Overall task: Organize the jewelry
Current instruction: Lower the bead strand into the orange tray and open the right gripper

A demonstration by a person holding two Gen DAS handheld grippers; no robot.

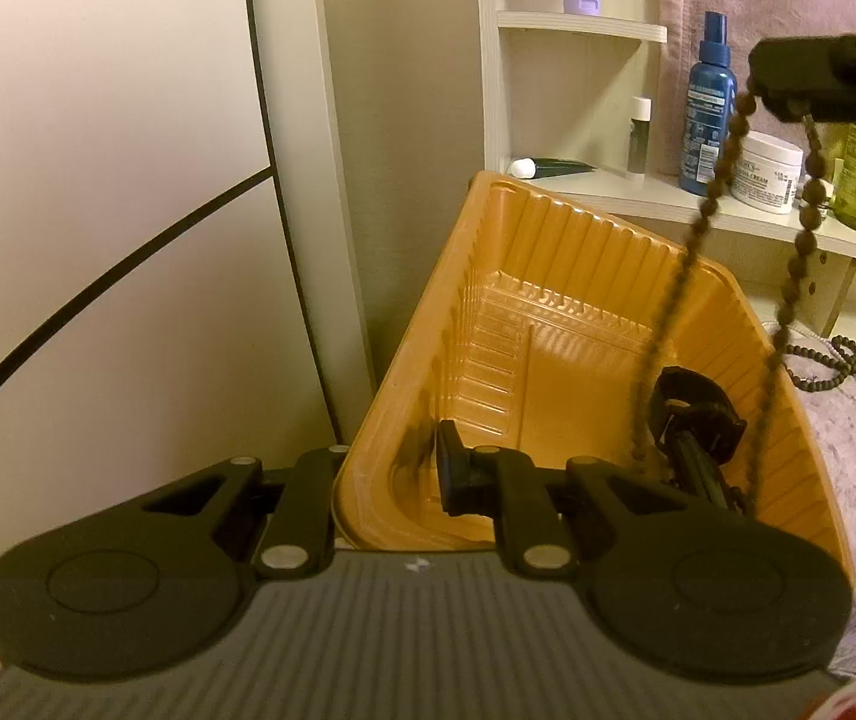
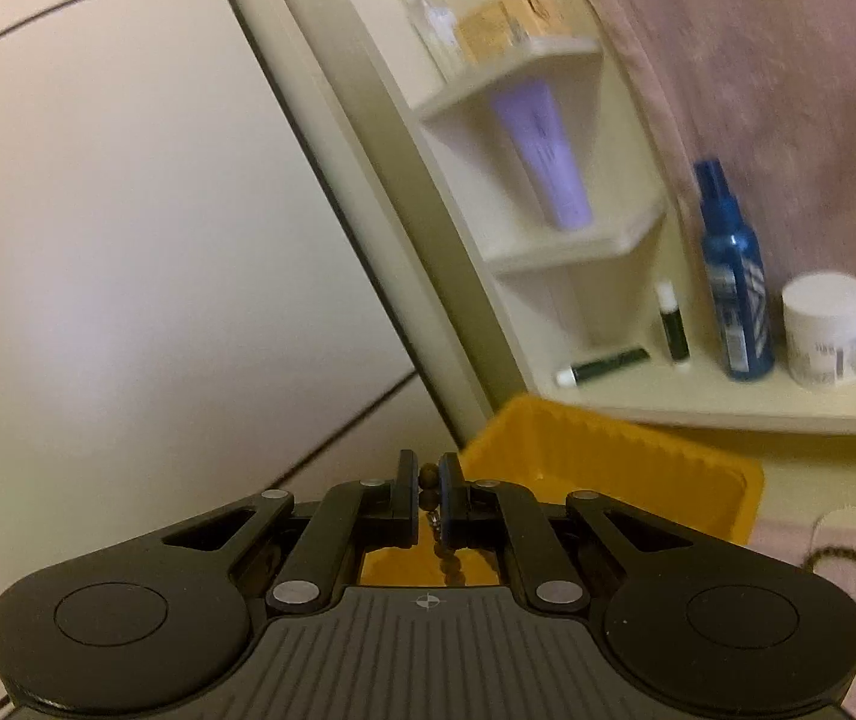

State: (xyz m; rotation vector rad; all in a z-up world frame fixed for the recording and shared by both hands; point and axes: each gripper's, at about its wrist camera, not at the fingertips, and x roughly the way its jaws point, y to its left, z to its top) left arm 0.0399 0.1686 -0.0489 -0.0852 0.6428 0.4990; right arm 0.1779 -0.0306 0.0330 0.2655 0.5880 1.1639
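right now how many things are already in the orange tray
2: a black watch lying near the orange tray's right wall, and the low end of the brown bead strand hanging in beside it. The left tool may hide more.

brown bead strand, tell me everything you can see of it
The brown bead strand is a long loop of small round beads that look like wood. The right gripper pinches its top, shut on it, and both sides hang down into the tilted orange tray, reaching beside a black item there.
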